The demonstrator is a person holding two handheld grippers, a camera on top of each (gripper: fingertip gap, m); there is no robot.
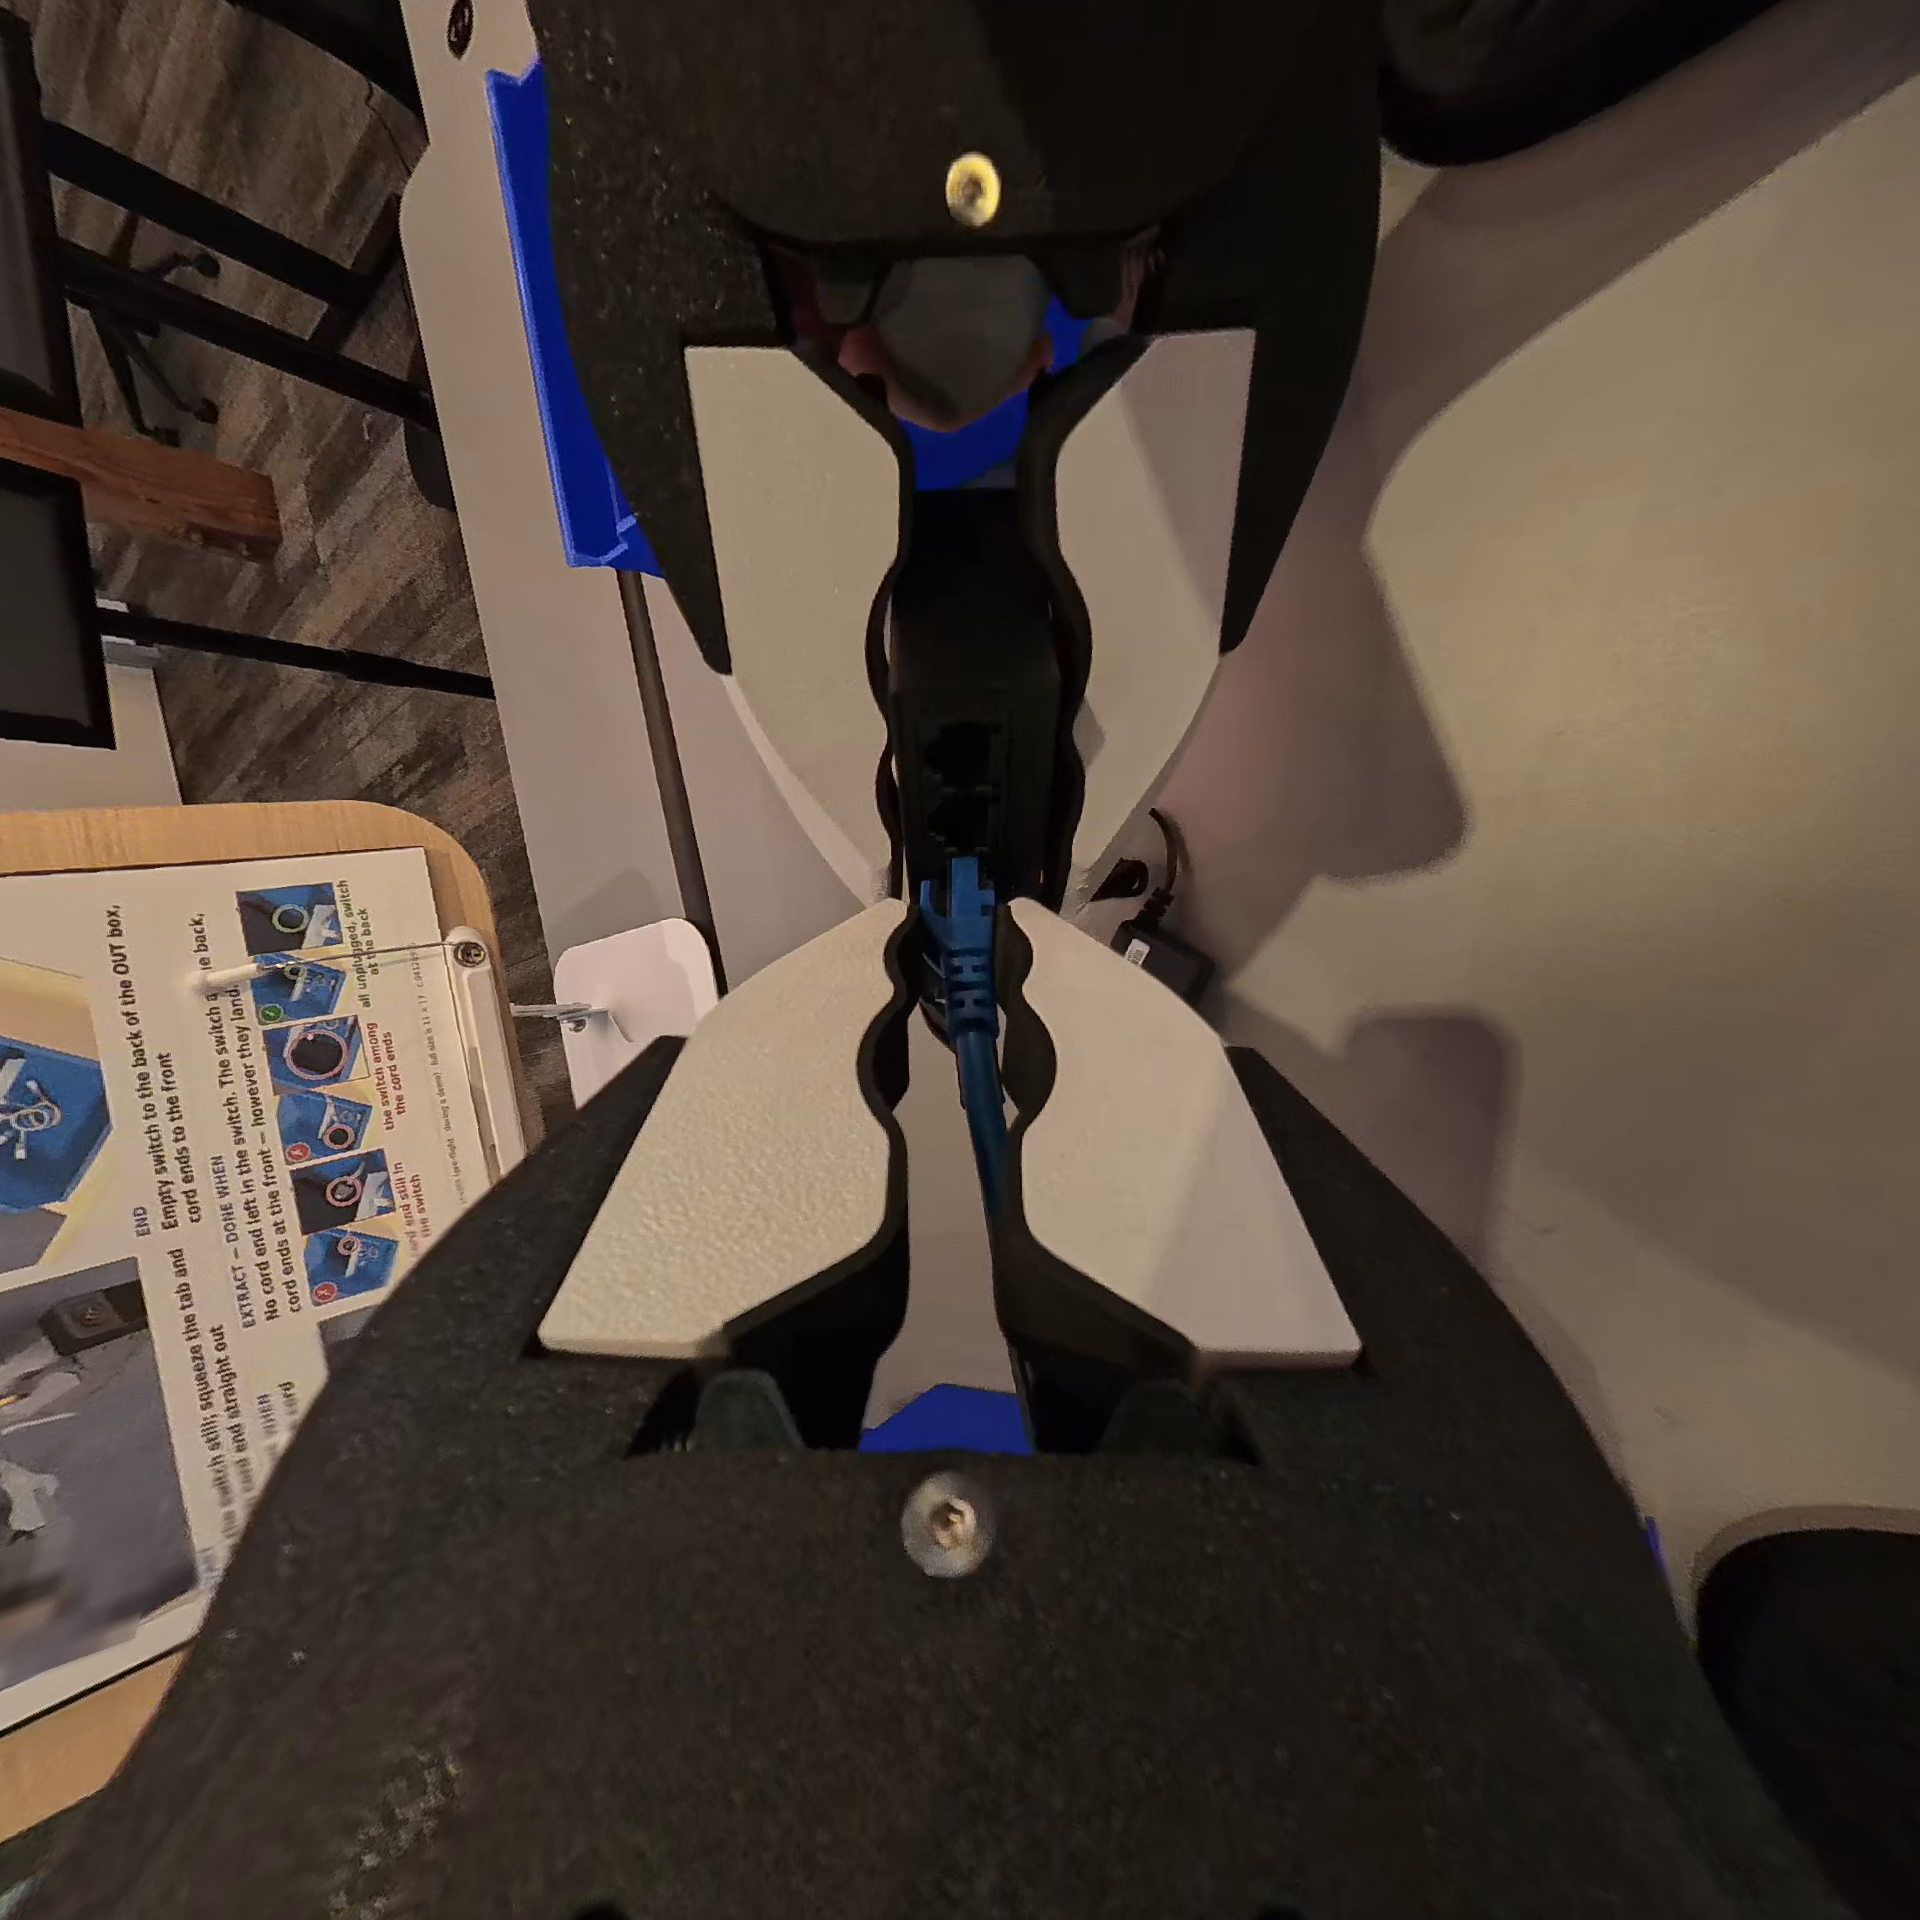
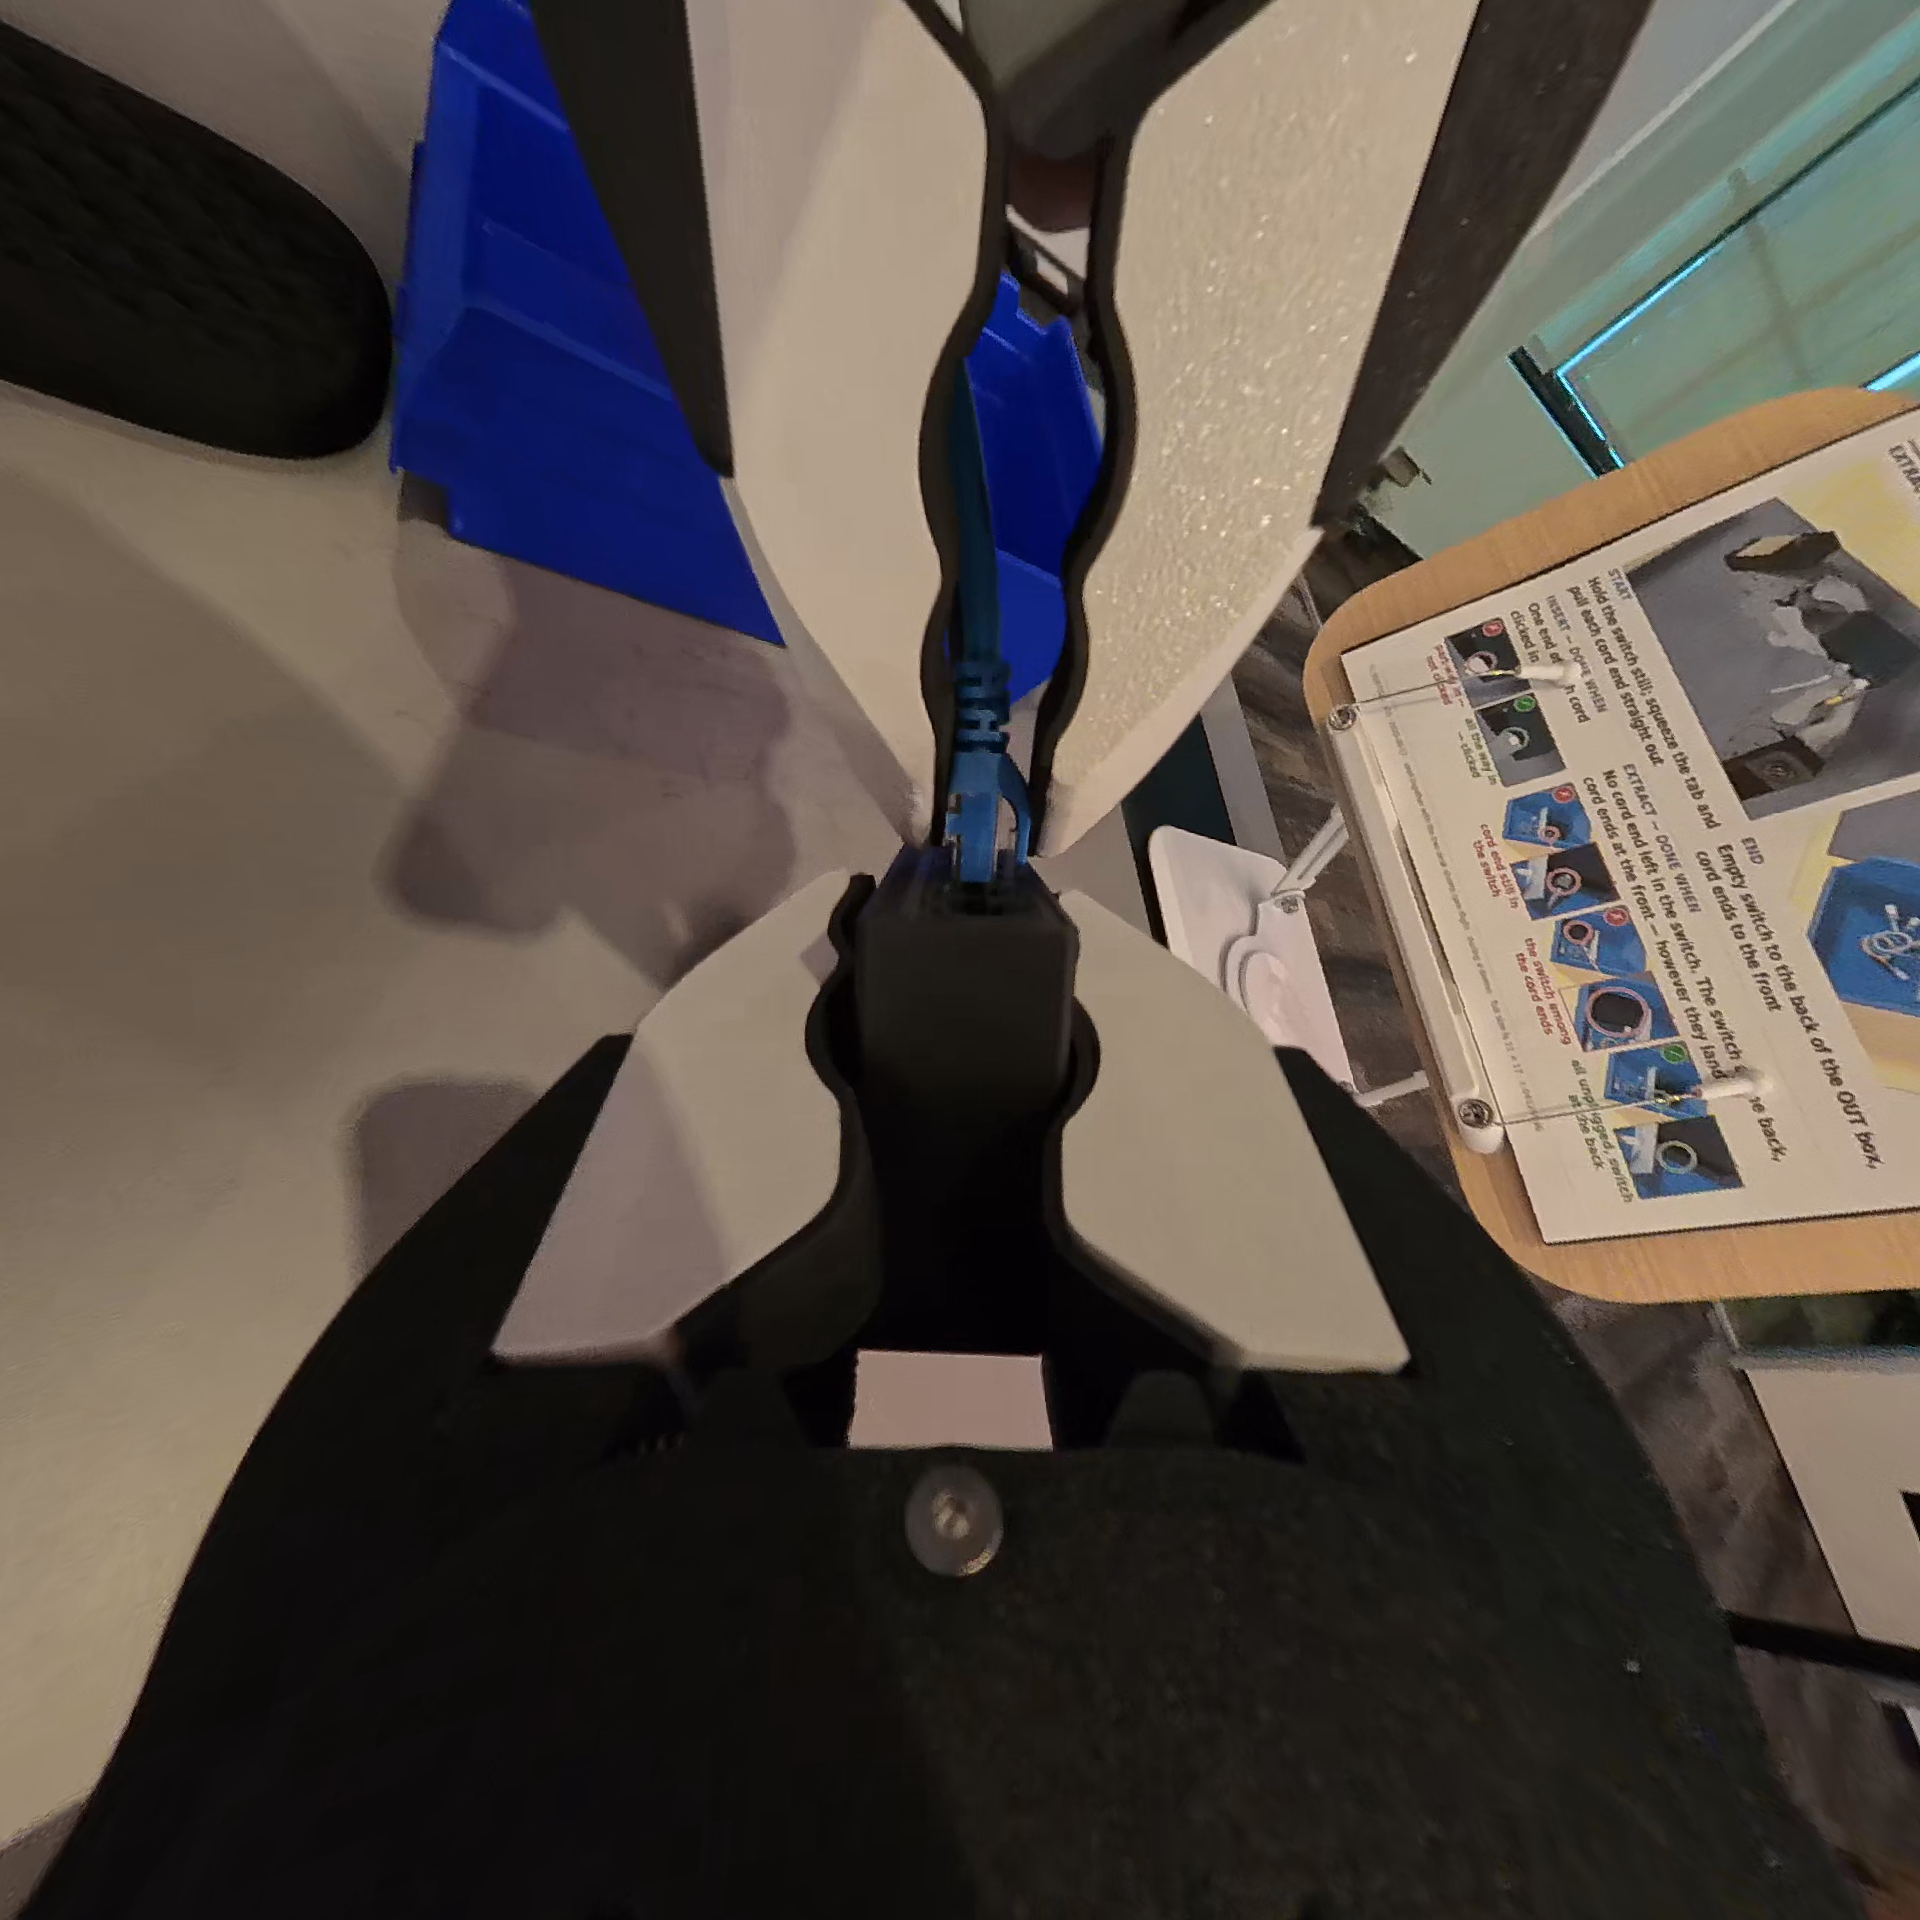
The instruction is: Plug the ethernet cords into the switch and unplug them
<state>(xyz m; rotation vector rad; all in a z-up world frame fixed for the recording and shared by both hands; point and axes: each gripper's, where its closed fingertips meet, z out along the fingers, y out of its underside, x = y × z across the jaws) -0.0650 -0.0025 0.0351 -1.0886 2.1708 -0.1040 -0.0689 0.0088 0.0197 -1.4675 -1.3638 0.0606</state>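
Blue bin (image 2: pixel 540 395), instruction sheet (image 2: pixel 1662 935)

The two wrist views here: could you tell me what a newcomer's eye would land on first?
Dead centre, the two grippers meet nose to nose: the right gripper clamps a black switch, and the left gripper grips a blue ethernet plug with its tip at the switch's end port. Behind them stands a bright blue bin on the pale table, and off the table's edge a printed instruction sheet lies on a wooden board.
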